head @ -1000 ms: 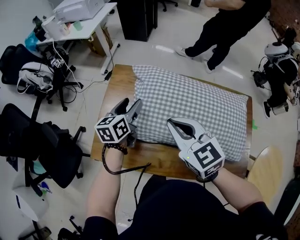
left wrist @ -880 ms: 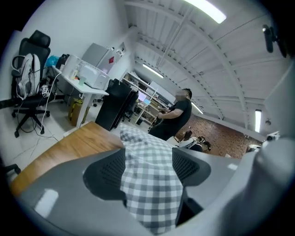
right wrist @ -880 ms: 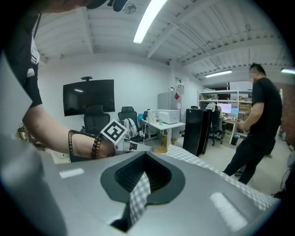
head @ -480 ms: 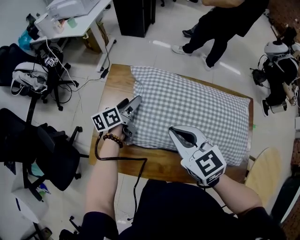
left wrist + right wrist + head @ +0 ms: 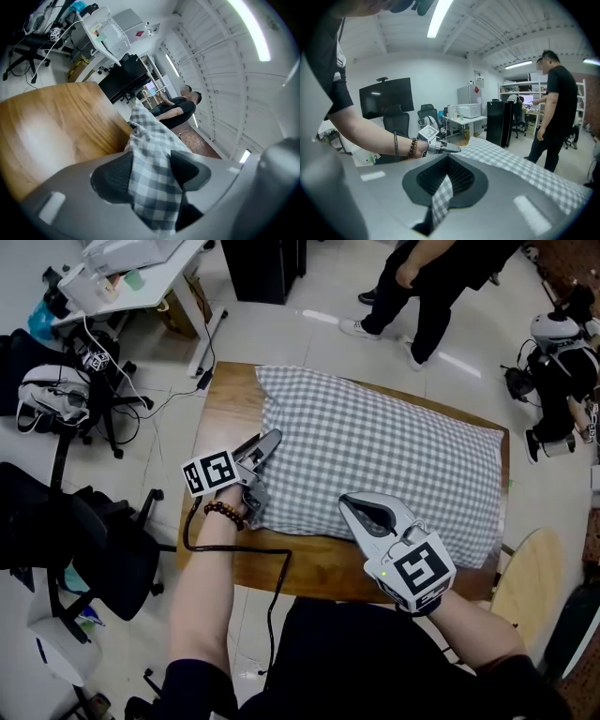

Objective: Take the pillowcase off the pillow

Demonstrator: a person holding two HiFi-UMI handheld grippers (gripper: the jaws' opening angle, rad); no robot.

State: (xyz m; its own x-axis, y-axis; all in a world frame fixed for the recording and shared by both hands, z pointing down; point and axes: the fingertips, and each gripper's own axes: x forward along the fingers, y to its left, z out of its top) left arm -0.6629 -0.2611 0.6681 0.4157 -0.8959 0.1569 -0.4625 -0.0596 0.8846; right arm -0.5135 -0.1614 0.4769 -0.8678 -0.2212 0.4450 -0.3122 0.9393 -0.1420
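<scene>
Head view: the grey-checked pillowcase [image 5: 375, 456] lies plump and filled across the wooden worktop [image 5: 225, 399]. My left gripper [image 5: 265, 442] sits at its near left corner. In the left gripper view its fingers [image 5: 112, 176] have just been closing and press a thick fold of the checked cloth between them. My right gripper [image 5: 349, 504] rests on the near edge further right. The right gripper view shows its fingers [image 5: 461, 176] together, pinching a thin strip of the same cloth. A person in black [image 5: 441, 277] stands beyond the worktop.
</scene>
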